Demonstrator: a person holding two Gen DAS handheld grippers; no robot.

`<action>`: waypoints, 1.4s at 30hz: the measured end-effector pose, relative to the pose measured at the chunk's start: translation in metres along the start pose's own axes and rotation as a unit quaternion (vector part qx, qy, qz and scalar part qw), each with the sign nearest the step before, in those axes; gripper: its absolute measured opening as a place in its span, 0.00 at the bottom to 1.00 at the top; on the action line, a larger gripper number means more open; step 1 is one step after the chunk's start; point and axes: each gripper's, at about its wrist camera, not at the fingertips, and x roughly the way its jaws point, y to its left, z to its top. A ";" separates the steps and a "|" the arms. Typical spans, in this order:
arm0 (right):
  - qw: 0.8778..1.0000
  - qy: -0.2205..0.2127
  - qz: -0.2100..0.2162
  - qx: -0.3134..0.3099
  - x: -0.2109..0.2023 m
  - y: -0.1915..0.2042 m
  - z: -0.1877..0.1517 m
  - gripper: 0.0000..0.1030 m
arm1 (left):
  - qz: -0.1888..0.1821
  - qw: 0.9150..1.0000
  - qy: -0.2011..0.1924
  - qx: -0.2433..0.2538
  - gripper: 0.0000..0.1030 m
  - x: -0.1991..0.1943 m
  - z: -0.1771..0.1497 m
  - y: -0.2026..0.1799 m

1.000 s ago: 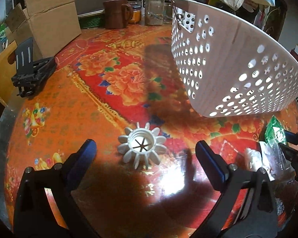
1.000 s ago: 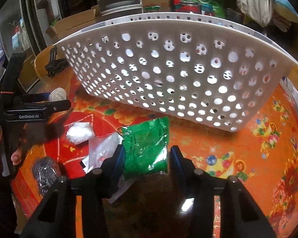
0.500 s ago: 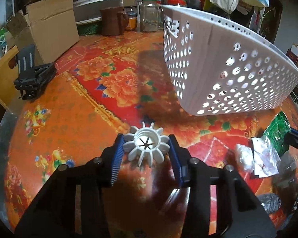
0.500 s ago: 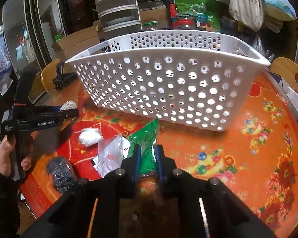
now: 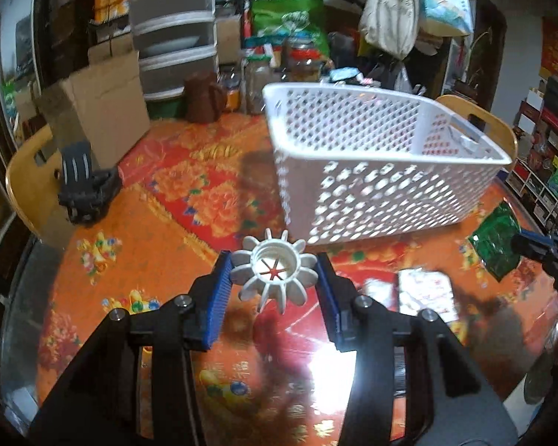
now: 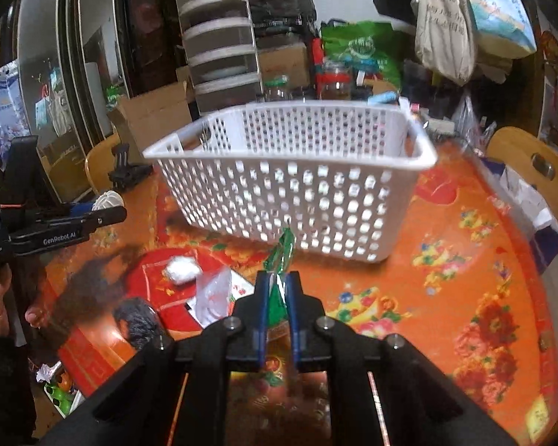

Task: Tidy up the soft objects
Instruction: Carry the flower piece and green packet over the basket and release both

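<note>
Left claw (image 5: 273,278) pinches white flower toy (image 5: 273,273); right claw (image 6: 277,293) clamps green packet (image 6: 281,256).

Your table (image 5: 137,230) is round, glossy, covered in an orange-red floral cloth; a bright glare sits at lower centre of the left view. Wooden chair backs (image 5: 22,186) show at the left edge and at the right (image 6: 532,163). Upper centre: stacked plastic drawers (image 6: 219,44) against a white wall. Cloth bags (image 5: 390,11) hang upper right. Shelves (image 5: 547,156) line the far right.
</note>
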 end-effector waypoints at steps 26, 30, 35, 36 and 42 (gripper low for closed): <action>0.993 0.079 -0.083 -0.016 0.074 -0.035 0.140 0.08 | 0.018 0.993 0.101 0.055 0.40 0.089 0.144 -0.088; 0.990 0.107 -0.089 -0.009 0.098 -0.048 0.134 0.08 | 0.027 0.990 0.128 0.054 0.40 0.119 0.136 -0.087; 0.987 0.128 -0.093 -0.006 0.114 -0.056 0.128 0.08 | 0.033 0.988 0.136 0.056 0.40 0.133 0.129 -0.085; 0.987 0.131 -0.095 -0.008 0.116 -0.057 0.126 0.08 | 0.035 0.989 0.136 0.057 0.40 0.134 0.129 -0.086; 0.987 0.137 -0.088 -0.003 0.120 -0.056 0.124 0.08 | 0.027 0.989 0.135 0.054 0.43 0.132 0.130 -0.086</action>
